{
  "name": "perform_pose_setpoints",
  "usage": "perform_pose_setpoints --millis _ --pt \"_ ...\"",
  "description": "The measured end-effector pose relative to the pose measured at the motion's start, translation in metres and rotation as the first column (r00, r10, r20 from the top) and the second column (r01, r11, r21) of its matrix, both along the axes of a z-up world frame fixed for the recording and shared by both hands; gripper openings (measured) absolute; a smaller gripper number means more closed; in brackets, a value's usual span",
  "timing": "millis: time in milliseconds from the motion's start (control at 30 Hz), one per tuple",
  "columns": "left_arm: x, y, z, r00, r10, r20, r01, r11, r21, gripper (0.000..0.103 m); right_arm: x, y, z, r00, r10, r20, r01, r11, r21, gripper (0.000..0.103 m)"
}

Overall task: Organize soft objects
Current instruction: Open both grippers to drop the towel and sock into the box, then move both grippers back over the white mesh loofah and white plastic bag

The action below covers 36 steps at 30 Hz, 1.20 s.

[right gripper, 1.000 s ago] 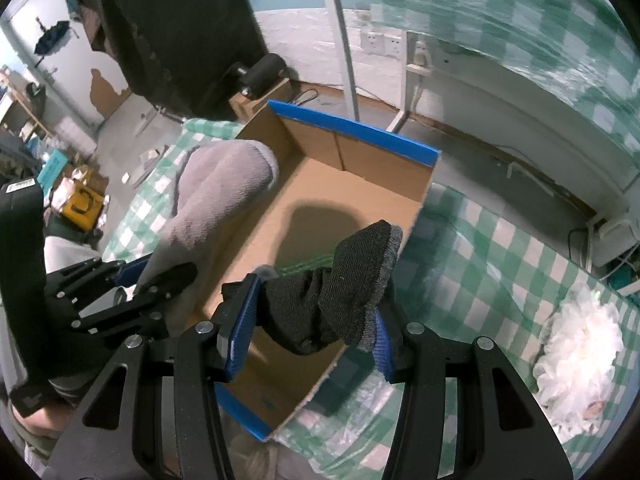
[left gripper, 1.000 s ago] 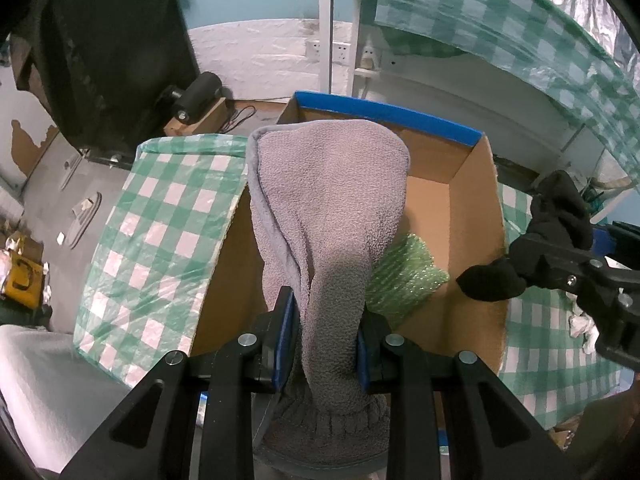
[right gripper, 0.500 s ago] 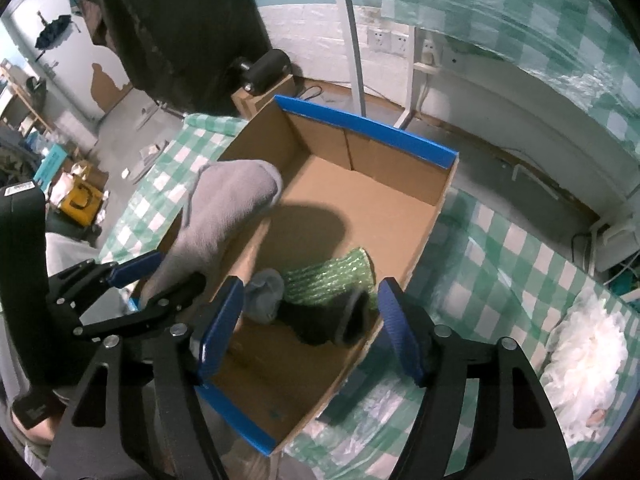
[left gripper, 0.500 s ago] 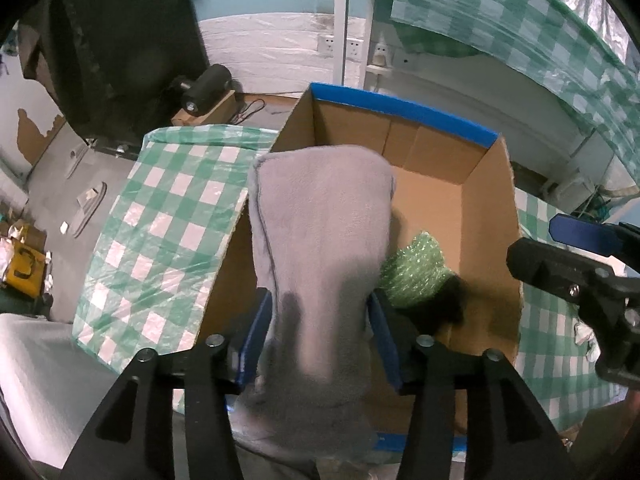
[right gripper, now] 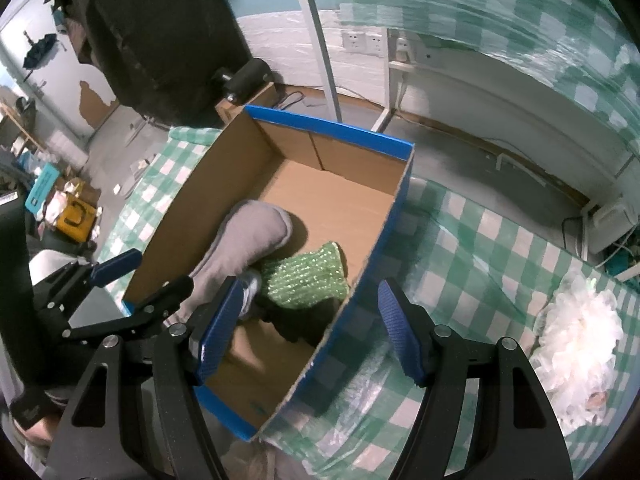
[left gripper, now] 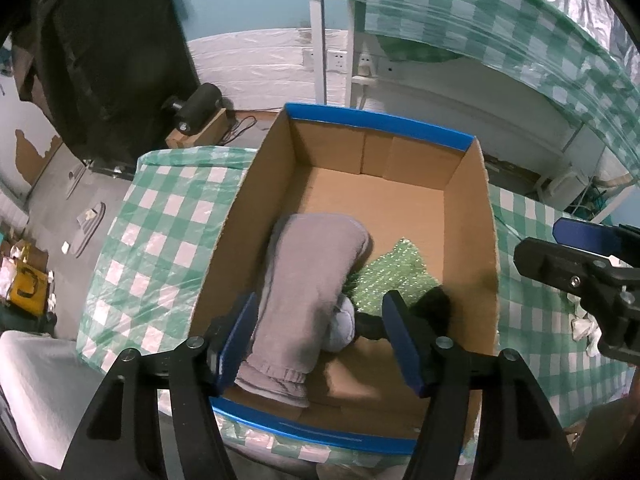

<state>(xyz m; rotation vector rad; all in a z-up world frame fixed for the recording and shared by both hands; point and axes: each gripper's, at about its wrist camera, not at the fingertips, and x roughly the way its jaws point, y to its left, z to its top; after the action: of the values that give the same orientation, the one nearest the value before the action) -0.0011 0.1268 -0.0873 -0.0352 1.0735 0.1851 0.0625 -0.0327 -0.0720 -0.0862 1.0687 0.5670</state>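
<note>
Three soft things are already seen inside the cardboard box (left gripper: 472,208) on the checked bench (left gripper: 160,232): from left to right, a grey sock (left gripper: 312,280) leaning on the left wall, a green knitted piece (left gripper: 392,280) and a dark sock (left gripper: 436,304). The left hand-held gripper (left gripper: 320,340) is opening, the grey sock between its pads but no longer pressed. The right hand-held gripper (right gripper: 308,328) is held wide and empty over the box's right wall. A white fluffy bundle (right gripper: 580,328), apparently still to be packed, is shown clearly only by the right wrist view; the left view barely catches it.
</note>
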Motion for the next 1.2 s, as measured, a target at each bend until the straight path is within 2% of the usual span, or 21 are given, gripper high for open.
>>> perform_pose_setpoints --millis 700,767,1200 --pt "0.008 -0.064 0.004 0.993 -0.118 -0.008 0.118 0.992 0.034 0.071 -0.008 -0.076 0.006 0.995 -0.103 0.003 0.103 0.994 0.024 0.071" --pt "0.009 -0.071 0.004 0.991 -0.13 -0.007 0.131 0.991 0.038 0.074 -0.009 -0.085 0.006 0.993 -0.117 0.002 0.117 0.993 0.022 0.071" --pt "0.011 -0.118 0.0 0.976 -0.213 -0.03 0.215 0.975 0.058 0.074 -0.012 -0.135 -0.005 0.983 -0.185 -0.025 0.185 0.982 0.03 0.071"
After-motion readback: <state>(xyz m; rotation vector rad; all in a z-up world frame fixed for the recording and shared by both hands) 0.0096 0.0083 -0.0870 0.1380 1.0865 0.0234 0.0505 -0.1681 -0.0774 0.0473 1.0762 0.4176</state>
